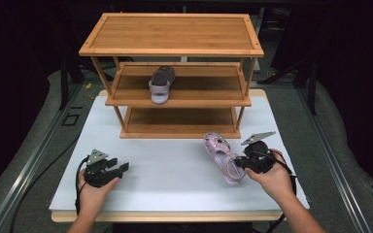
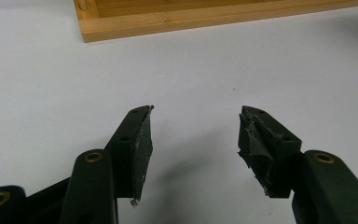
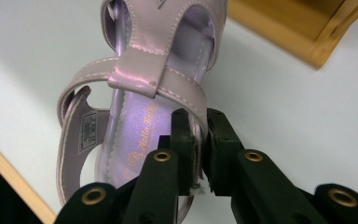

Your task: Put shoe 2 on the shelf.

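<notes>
- A lilac sandal [image 1: 222, 157] lies on the white table [image 1: 165, 170], right of centre and just in front of the lowest board of the wooden shoe rack [image 1: 175, 73]; its toe points toward the rack.
- The right gripper [image 3: 201, 140] is clenched on the sandal's side wall below the ankle strap [image 3: 156, 77], near the heel, as the right gripper view shows.
- The left gripper [image 2: 193, 140] is released, its jaws spread wide over bare table, with nothing between them; it rests at the table's left, well apart from the sandal.
- A matching sandal [image 1: 161, 83] is already seen on the middle shelf, so the step in hand is judged to be the carrying of this one to join it.
- The hold is taken on a thin, soft edge; the shoe may be expected to droop or swing at the toe, so it should be lifted slowly and kept level.
- The rack's front rail should be cleared before the shoe is moved inward, toe first.
- Whether the sole is wholly on the table or slightly raised at the heel cannot be told with certainty from the high view.
- The free space beside the shelved sandal is best aimed for, so that the pair is not knocked.
</notes>
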Motion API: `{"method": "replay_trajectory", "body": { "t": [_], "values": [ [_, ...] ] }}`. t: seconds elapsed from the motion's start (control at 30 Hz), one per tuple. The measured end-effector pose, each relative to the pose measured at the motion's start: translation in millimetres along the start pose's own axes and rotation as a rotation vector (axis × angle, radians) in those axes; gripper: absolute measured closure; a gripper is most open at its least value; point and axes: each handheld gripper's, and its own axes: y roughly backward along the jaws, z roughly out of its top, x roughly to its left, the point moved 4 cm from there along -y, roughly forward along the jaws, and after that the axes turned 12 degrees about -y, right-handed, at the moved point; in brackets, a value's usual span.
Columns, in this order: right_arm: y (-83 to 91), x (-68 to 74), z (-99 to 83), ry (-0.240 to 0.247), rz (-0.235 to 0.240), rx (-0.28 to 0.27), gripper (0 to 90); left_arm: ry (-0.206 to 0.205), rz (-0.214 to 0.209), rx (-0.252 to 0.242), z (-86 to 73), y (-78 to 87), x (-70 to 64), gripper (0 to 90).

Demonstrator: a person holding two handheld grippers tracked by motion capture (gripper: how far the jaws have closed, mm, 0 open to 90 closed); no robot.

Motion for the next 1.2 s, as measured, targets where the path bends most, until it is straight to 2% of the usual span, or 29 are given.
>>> {"method": "replay_trajectory", "body": {
  "t": [0.03, 0.2, 0.3, 0.5, 0.53, 0.57, 0.6, 0.63, 0.67, 0.77, 0.93, 1.2],
  "values": [
    [1.9, 0.7, 0.9, -0.011, 0.012, -0.033, 83.3, 0.001, 0.000, 0.000, 0.0, 0.1, 0.1, 44.2],
    [14.6, 3.7, 5.4, -0.057, 0.013, -0.192, 83.3, 0.005, -0.003, -0.003, -0.1, 0.2, 0.3, 44.2],
    [19.1, 8.0, 6.1, -0.065, 0.006, -0.260, 83.3, 0.004, -0.005, -0.003, 0.0, 0.1, -0.3, 44.2],
    [18.4, 16.2, 4.3, -0.101, 0.037, -0.344, 83.3, 0.002, -0.008, -0.002, -0.4, -0.5, -0.3, 44.2],
    [17.9, 17.4, 3.6, -0.106, 0.025, -0.355, 83.3, 0.003, -0.008, -0.002, -0.6, -0.6, -0.1, 44.2],
    [16.9, 19.3, 3.4, -0.111, 0.036, -0.377, 83.3, 0.004, -0.008, -0.001, -0.8, -0.6, 0.2, 44.3],
    [16.6, 20.9, 2.6, -0.116, 0.015, -0.384, 83.3, 0.005, -0.008, -0.001, -0.9, -0.7, 0.4, 44.2],
    [15.8, 23.2, 2.5, -0.118, 0.044, -0.401, 83.3, 0.004, -0.009, -0.001, -1.0, -0.8, 0.5, 44.2],
    [15.3, 25.4, 2.2, -0.126, 0.039, -0.415, 83.3, 0.004, -0.008, 0.000, -1.2, -0.9, 0.6, 44.2],
    [13.7, 31.0, 3.5, -0.144, 0.065, -0.468, 83.3, -0.003, -0.002, 0.008, -1.8, -1.3, 1.5, 44.2],
    [14.5, 39.4, 15.2, -0.166, 0.094, -0.497, 83.3, 0.002, 0.003, 0.002, -2.0, -0.5, 3.0, 44.2],
    [19.4, 53.7, 44.5, -0.136, 0.102, -0.489, 83.3, 0.009, -0.002, 0.002, -2.8, -0.3, 4.7, 44.2]
  ]
}}
